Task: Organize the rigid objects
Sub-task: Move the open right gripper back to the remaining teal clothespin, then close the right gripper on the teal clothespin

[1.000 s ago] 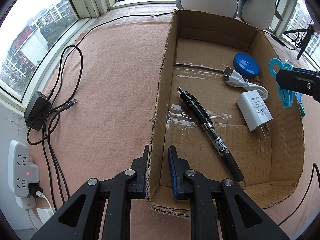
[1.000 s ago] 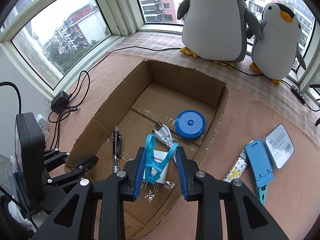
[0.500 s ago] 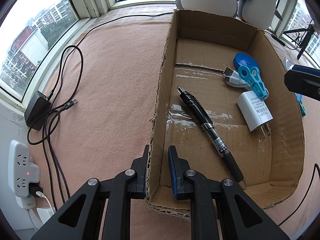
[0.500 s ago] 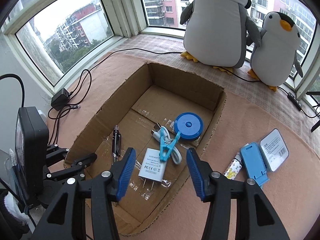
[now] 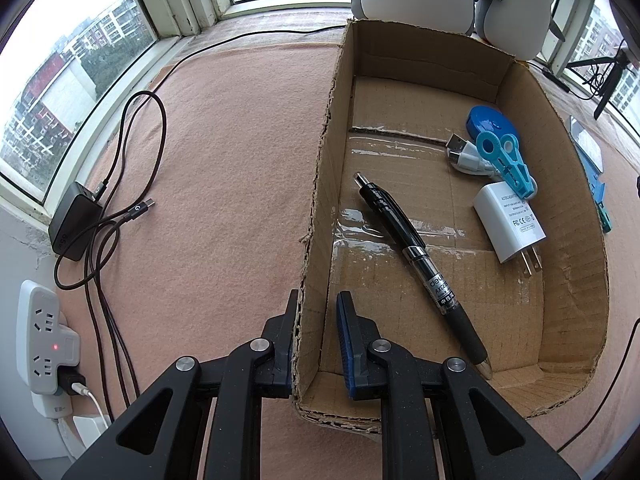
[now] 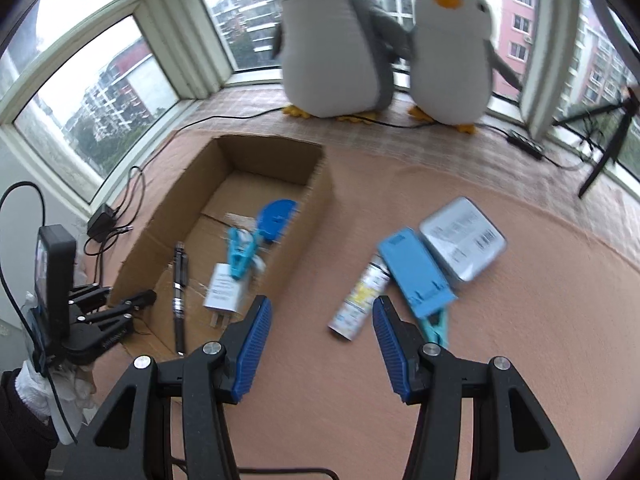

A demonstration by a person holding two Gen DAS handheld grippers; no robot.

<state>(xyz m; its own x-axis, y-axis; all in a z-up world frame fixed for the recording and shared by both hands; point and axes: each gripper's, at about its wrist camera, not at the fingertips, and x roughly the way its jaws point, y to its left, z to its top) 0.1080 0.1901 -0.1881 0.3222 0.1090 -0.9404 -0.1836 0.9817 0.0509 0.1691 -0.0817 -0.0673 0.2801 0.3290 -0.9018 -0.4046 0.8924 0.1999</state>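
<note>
A soft pink-brown felt mat (image 5: 224, 184) covers a wide sill w/ big windows (image 6: 104, 80) all round & tall flats outside. Two grey-and-white plush penguins (image 6: 336, 40) stand at the top of the right wrist view. A white power strip (image 5: 44, 344) & a black charger brick w/ dark cables (image 5: 74, 222) sit at the left edge of the left wrist view.

The open brown cardboard box (image 5: 320, 184) fills the right half of that view. Inside lie a black click pen (image 5: 420, 264), a white plug adapter (image 5: 510, 222), a light blue plastic clip (image 5: 506, 160) on top of a white USB cable (image 5: 464, 156), & a round blue disc (image 5: 486, 120).

The left gripper (image 5: 314, 320) sits at the bottom middle, clenched on the box's left wall, one finger each side.

The right gripper (image 6: 322, 344) is at the bottom of its view, spread wide & holding nothing, over the mat right of the box. Just above it lie a small printed tube (image 6: 360, 300), a blue flat stand (image 6: 416, 272), a teal clip (image 6: 436, 328) & a silver-grey tin (image 6: 462, 238). This view is blurry.
</note>
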